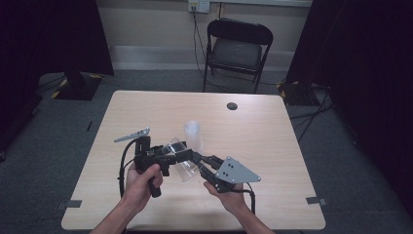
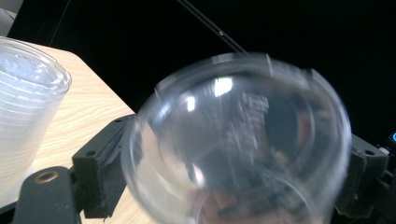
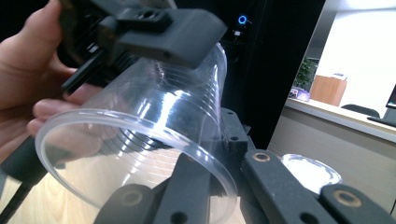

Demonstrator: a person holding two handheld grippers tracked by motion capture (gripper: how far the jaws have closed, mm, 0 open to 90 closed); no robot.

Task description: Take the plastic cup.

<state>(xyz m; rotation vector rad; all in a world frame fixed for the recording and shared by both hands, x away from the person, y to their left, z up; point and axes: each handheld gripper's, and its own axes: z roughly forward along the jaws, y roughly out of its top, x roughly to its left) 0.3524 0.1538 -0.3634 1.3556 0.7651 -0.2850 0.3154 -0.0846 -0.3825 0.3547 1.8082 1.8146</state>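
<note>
Clear ribbed plastic cup (image 3: pixel 140 135), tilted sideways

High view: fixed above the person's side, facing forward and down, far enough to take in the whole counter (image 1: pixel 146 105) and a chair (image 1: pixel 237 48) beyond.
Left gripper view: rides its tongs, very close on a clear cup (image 2: pixel 243 144).
Right gripper view: rides its tongs, equally close.
Shared: that cup (image 3: pixel 140 140), from opposite ends.

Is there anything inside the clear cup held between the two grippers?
The clear cup looks empty; only jaws and a hand show through its wall. Its bottom is covered.
</note>
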